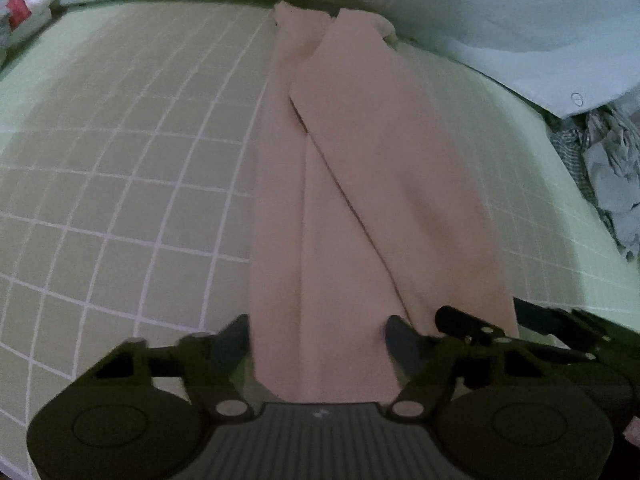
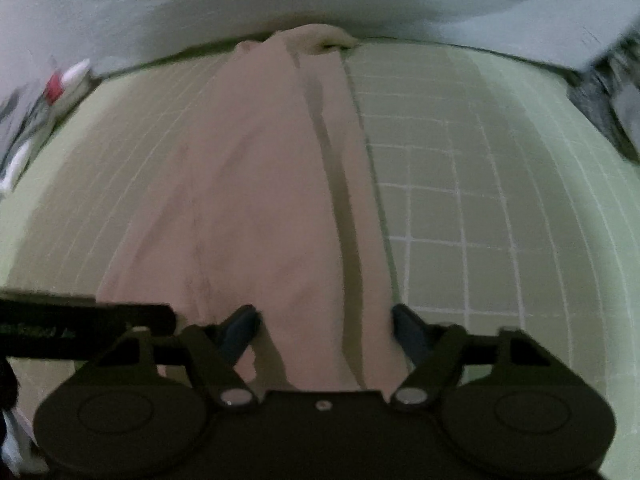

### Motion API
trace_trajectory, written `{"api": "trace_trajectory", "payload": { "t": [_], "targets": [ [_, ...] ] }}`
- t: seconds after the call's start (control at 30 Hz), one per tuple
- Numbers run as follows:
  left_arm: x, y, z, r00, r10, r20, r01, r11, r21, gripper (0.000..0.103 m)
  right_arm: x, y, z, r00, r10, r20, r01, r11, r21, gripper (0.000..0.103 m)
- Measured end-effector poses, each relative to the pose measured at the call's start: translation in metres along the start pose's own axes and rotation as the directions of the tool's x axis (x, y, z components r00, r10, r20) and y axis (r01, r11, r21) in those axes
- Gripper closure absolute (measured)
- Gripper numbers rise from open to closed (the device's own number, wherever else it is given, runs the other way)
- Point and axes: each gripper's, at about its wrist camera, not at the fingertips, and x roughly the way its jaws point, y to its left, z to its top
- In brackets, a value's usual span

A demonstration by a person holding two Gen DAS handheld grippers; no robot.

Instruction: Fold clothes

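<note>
A pale pink garment (image 1: 360, 200) lies stretched away from me on a green gridded mat (image 1: 120, 180), folded lengthwise with an overlapping panel on its right. My left gripper (image 1: 320, 336) is open, its fingers straddling the cloth's near left end. In the right wrist view the same pink garment (image 2: 272, 184) runs up the mat (image 2: 480, 200), and my right gripper (image 2: 324, 328) stands open astride its near right end. The right gripper's body (image 1: 520, 332) shows at the lower right of the left wrist view, and the left one (image 2: 80, 320) at the lower left of the right wrist view.
A light blue cloth (image 1: 520, 32) with buttons borders the mat's far side. A crumpled heap of grey and checked clothes (image 1: 600, 168) sits at the right. A red and white object (image 1: 24, 8) lies at the far left corner.
</note>
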Motion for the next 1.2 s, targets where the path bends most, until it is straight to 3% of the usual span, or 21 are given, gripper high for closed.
{"api": "trace_trajectory", "payload": {
  "t": [0.03,0.07,0.1,0.23,0.4,0.53,0.67,0.8,0.87,1.2],
  "targets": [
    [-0.001,-0.002,-0.003,1.000,0.005,0.006,-0.005,1.000,0.005,0.069,-0.002,0.003,0.000,1.000,0.018,-0.002,-0.018,1.000,-0.015,0.060],
    [-0.005,-0.002,-0.006,1.000,-0.012,0.000,0.012,1.000,-0.004,0.089,-0.004,0.004,-0.001,0.999,0.039,-0.007,-0.039,0.999,-0.020,0.067],
    [-0.009,-0.002,-0.009,1.000,-0.030,-0.006,0.030,0.999,-0.013,0.089,-0.005,0.004,-0.001,0.998,0.064,-0.014,-0.064,0.998,-0.006,0.078],
    [-0.024,-0.002,-0.023,0.994,-0.101,-0.028,0.100,0.994,-0.049,0.090,-0.022,-0.005,-0.009,0.992,0.126,-0.032,-0.125,0.992,0.034,0.081],
    [-0.095,-0.005,-0.057,0.976,-0.218,-0.009,0.217,0.975,-0.045,0.090,-0.082,-0.029,-0.031,0.961,0.268,-0.071,-0.258,0.959,0.119,0.082],
    [-0.143,-0.009,-0.051,0.965,-0.250,0.081,0.254,0.966,-0.037,0.090,-0.125,-0.041,-0.032,0.933,0.357,-0.042,-0.347,0.926,0.147,0.082],
    [-0.176,-0.021,-0.007,0.938,-0.260,0.228,0.261,0.965,0.025,0.090,-0.156,-0.052,0.014,0.900,0.428,0.079,-0.435,0.887,0.153,0.082],
    [-0.180,-0.016,0.035,0.925,-0.244,0.291,0.245,0.969,0.035,0.090,-0.162,-0.060,0.064,0.873,0.452,0.183,-0.478,0.866,0.145,0.082],
    [-0.161,-0.015,0.051,0.931,-0.229,0.282,0.236,0.972,0.009,0.090,-0.152,-0.064,0.087,0.874,0.440,0.206,-0.473,0.866,0.160,0.082],
    [-0.064,-0.008,0.126,0.963,-0.162,0.216,0.187,0.977,-0.102,0.090,-0.056,-0.065,0.145,0.914,0.371,0.163,-0.403,0.879,0.255,0.081]
  ]
}}
